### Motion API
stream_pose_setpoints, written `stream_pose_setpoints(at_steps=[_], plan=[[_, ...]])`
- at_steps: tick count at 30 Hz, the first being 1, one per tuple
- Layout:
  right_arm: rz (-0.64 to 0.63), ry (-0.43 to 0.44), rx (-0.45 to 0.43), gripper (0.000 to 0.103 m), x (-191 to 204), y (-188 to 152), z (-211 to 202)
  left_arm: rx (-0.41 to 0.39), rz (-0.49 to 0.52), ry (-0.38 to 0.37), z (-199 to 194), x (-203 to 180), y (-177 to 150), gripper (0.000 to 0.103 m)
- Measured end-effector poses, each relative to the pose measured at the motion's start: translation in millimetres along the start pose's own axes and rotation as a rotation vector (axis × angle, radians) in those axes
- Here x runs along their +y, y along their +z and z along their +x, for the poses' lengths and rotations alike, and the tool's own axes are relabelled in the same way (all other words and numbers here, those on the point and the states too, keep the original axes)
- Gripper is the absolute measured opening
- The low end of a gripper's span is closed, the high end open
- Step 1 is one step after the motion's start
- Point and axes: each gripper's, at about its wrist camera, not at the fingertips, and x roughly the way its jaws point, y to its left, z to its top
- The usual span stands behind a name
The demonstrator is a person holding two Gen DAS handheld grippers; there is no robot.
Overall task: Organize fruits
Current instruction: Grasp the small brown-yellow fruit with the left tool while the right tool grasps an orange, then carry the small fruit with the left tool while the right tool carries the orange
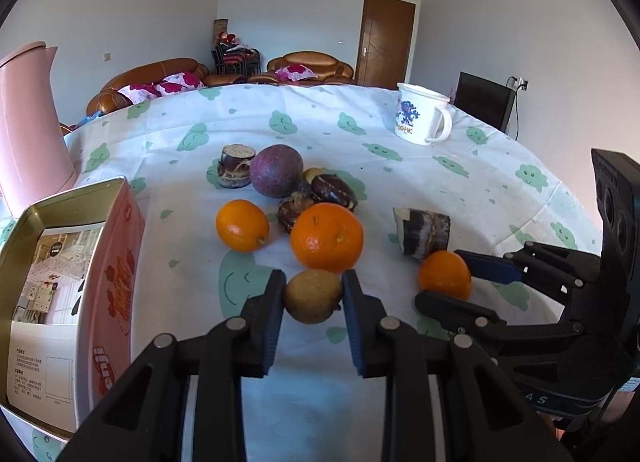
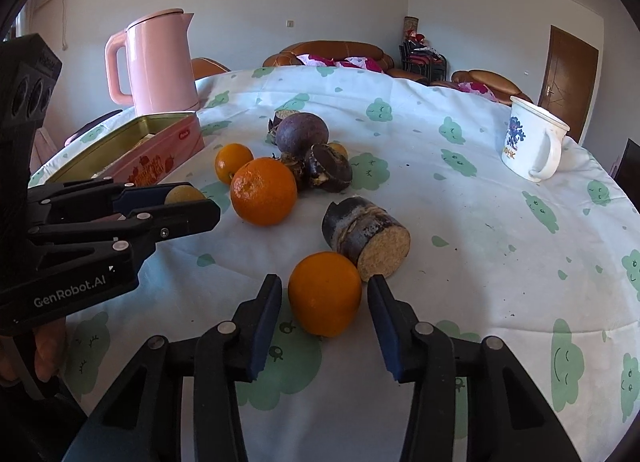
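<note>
With nothing yet in the tin (image 1: 60,205), our left claw (image 1: 312,294) grasped a yellowish fruit (image 1: 311,296) beside it, while our right claw (image 2: 325,304) stood released around a small orange (image 2: 325,300).

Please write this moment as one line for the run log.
left gripper: shut on yellow-brown fruit | right gripper: open around small orange, not gripped | pink tin: open, no fruit visible inside

Black tongs (image 1: 313,294) with blue pads, silver rivets; the other tongs (image 2: 325,298) match, white "GenRobot.AI" lettering.
</note>
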Motion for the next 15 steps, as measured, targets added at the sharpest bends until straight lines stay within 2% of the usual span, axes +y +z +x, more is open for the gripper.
stream_pose_setpoints(at_steps=[1, 15], plan=[[0.002, 0.005, 0.005, 0.038, 0, 0, 1, -0.001, 0.005, 0.002, 0, -1, 0, 0.03], [-0.019, 0.044, -0.103, 0.037, 3, -5, -14, -0.044, 0.001, 0.004, -7, -1, -2, 0.03]])
